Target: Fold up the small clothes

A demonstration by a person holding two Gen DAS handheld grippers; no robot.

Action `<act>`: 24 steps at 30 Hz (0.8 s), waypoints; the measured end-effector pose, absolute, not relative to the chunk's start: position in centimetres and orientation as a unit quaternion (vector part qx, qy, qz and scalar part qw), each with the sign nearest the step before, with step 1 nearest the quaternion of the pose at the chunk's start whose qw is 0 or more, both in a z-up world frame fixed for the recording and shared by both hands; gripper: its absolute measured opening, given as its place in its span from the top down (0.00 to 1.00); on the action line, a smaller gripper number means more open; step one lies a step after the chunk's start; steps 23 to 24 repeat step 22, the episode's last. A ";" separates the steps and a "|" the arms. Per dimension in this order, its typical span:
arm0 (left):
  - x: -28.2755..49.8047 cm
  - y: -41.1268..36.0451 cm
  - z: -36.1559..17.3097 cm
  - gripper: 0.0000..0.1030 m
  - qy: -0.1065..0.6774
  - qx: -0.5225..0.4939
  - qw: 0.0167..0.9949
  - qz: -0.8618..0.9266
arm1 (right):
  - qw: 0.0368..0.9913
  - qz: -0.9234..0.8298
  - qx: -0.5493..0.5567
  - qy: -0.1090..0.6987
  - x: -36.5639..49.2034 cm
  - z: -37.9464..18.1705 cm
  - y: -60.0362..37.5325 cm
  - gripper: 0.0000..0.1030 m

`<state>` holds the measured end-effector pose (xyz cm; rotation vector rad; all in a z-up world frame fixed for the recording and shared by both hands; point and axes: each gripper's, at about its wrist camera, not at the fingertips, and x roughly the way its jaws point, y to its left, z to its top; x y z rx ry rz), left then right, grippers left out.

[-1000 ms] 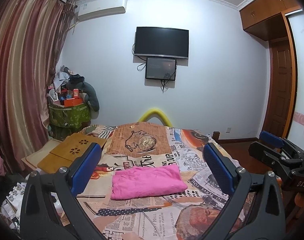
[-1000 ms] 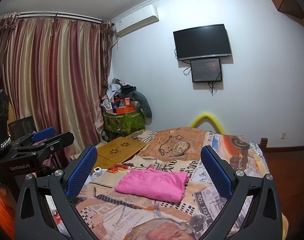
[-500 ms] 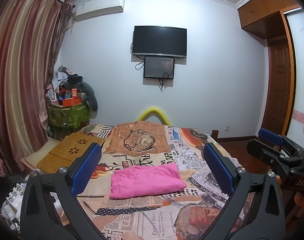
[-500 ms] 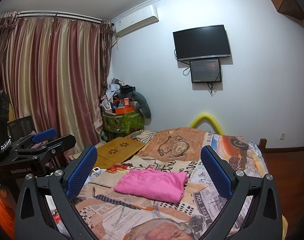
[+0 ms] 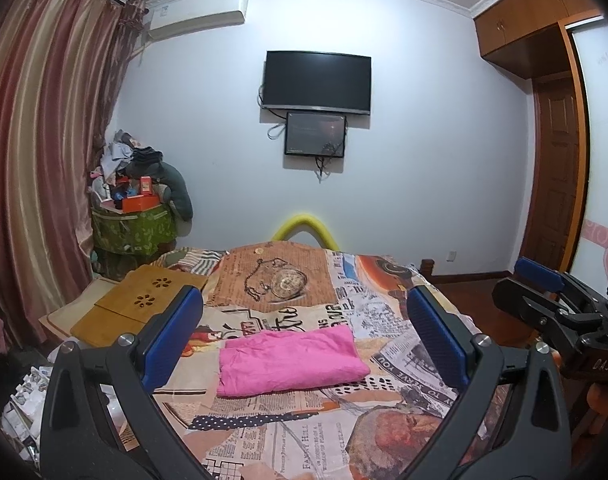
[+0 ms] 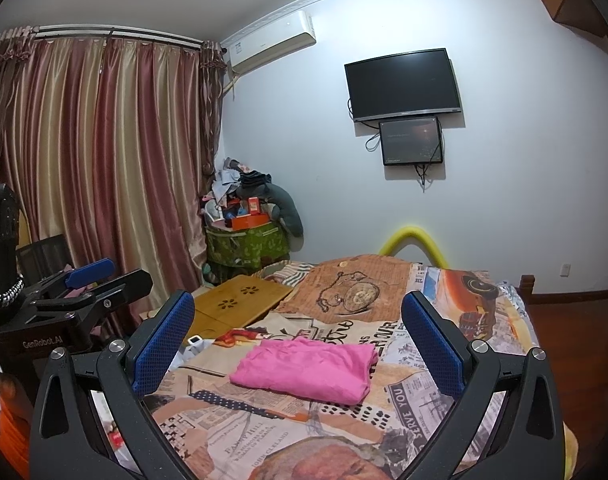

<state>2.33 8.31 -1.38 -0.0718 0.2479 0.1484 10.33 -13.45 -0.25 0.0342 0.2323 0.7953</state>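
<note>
Both grippers hover level (jaws wide) above folded pink cloth.

My left wrist camera looks from the near end along the collage-print bedspread toward the far wall; my right camera angles leftward. Both share the folded pink cloth.

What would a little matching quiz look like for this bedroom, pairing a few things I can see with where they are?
Things:
1. pink cloth
2. wooden board
3. television
4. air conditioner

Places:
A. on the wall, above a smaller screen
B. high on the wall, beside the curtain
C. folded, in the middle of the bed
D. at the bed's left edge

Pairs: 1-C, 2-D, 3-A, 4-B
</note>
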 end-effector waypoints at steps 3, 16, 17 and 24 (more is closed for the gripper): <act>2.3 8.3 -1.5 0.00 0.127 -0.034 0.989 0.070 | 0.915 0.386 0.017 0.113 10.4 -0.2 -13.4 0.00; 2.3 8.4 -1.3 0.00 0.125 -0.041 0.989 0.073 | 0.915 0.386 0.019 0.119 10.3 -0.7 -13.4 0.00; 2.4 8.4 -1.3 0.00 0.125 -0.042 0.988 0.074 | 0.915 0.386 0.019 0.120 10.3 -0.7 -13.4 0.00; 2.5 8.7 -1.5 0.00 0.129 -0.051 0.988 0.074 | 0.914 0.386 0.018 0.120 10.3 -0.7 -13.3 0.00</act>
